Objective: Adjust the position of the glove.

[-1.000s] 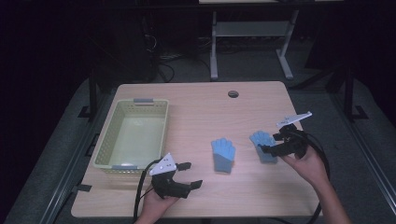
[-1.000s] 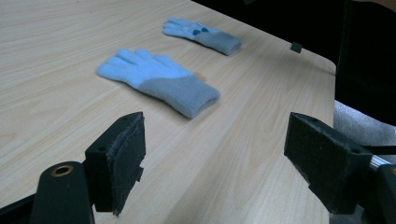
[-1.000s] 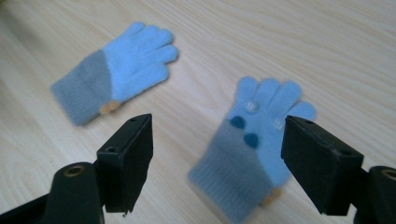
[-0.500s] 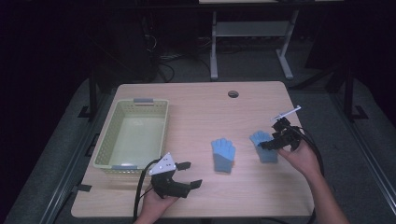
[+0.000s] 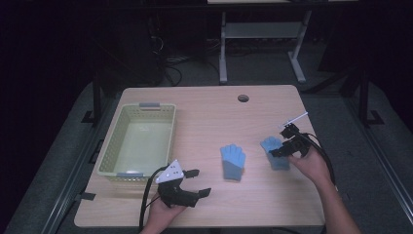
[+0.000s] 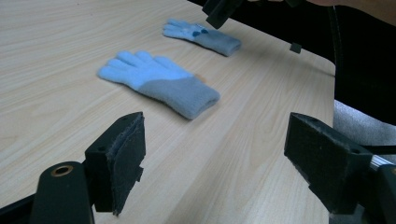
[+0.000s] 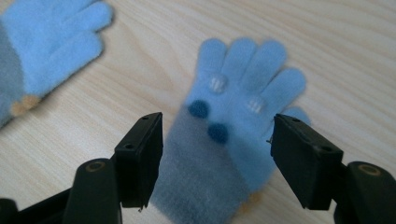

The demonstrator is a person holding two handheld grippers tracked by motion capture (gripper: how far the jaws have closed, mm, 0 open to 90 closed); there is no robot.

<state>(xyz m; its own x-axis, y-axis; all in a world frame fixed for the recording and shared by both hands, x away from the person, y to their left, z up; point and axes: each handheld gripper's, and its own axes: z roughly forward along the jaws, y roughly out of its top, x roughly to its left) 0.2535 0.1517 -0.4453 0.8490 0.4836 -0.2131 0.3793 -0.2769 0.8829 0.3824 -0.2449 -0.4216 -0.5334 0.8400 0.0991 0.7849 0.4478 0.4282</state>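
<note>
1. The right gripper (image 7: 217, 140) has its jaws spread astride the right glove (image 7: 233, 135); they have just been narrowing, pads not yet pressing.
2. That glove's long axis runs near to far, fingers pointing away, cuff nearest.
3. The left gripper (image 5: 191, 184), jaws spread and empty, sits near-left of the middle glove (image 5: 233, 162).

The left hand-held gripper (image 5: 195, 183) lies low and level, its 2 jaws spread wide. The right hand-held gripper (image 5: 278, 150) tips downward, forearm angling in from below, its jaws apart and just now narrowing without pressing anything.
</note>
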